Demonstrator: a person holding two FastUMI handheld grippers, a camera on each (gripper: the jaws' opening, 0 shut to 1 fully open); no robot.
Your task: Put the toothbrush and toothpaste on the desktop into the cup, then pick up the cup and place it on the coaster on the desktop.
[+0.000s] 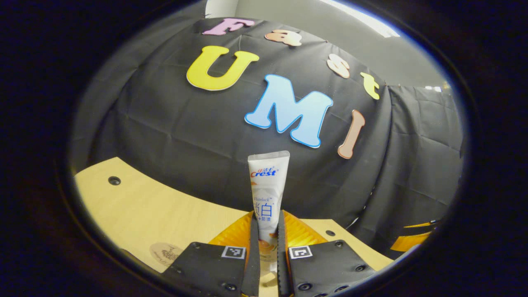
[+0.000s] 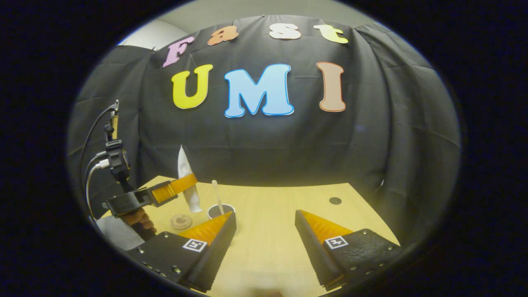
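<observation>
The left tongs (image 1: 268, 247) clamp the white plastic toothpaste tube (image 1: 267, 185) upright, ready for lowering into the dark round cup (image 2: 220, 211); the right tongs (image 2: 264, 235) are apart.

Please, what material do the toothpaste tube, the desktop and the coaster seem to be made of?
The toothpaste tube, shut in the left hand-held gripper, looks like glossy soft plastic: smooth printed skin, flat crimped end. The desktop seems light wood or laminate, matte, with faint grain. The coaster may be wood or cork: round, tan, dull, with a printed mark.

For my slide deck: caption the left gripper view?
Left gripper fingers clamp an upright toothpaste tube above the wooden desktop.
</observation>
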